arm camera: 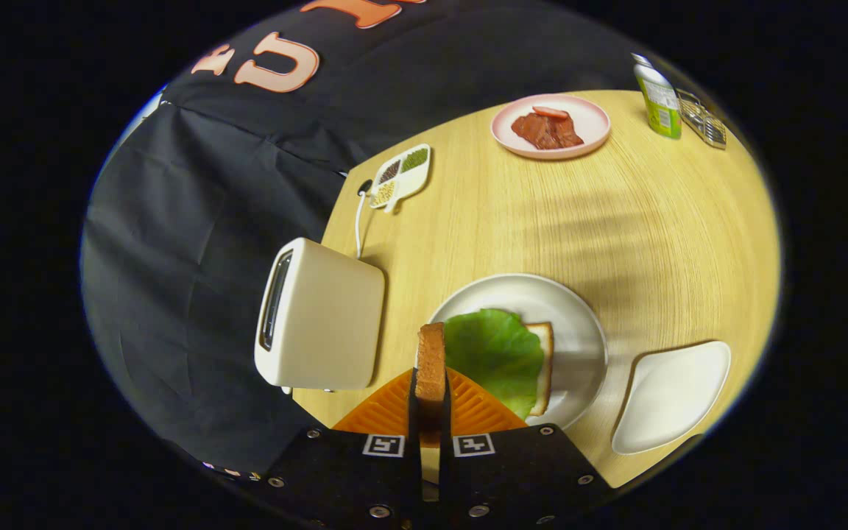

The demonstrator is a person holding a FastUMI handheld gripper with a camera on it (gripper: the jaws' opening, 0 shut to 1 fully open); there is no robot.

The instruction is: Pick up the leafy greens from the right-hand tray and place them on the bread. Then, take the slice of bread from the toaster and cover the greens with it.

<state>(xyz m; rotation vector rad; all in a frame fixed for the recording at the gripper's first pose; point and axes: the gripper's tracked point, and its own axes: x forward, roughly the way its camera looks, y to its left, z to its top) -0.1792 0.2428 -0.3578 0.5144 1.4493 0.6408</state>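
Gripper (430, 401) closed on toast slice (430, 361), held edge-up, fingers pinching both flat faces. Just right: lettuce leaf (494, 353) on bread (544, 368) on plate (578, 316); toaster (321, 316) left. Toast likely light, stiff, crumbly; grip w/ mild pressure.

Hand-held gripper (430, 397) clamps bread slice (430, 361) edge-on btwn both fingers. Just ahead, on worktop (542, 213): plate (578, 324) w/ greens (494, 350) lying on second bread (544, 361). Toaster (321, 316) left of plate; tray (670, 394) right. Meat plate (550, 126) far behind.
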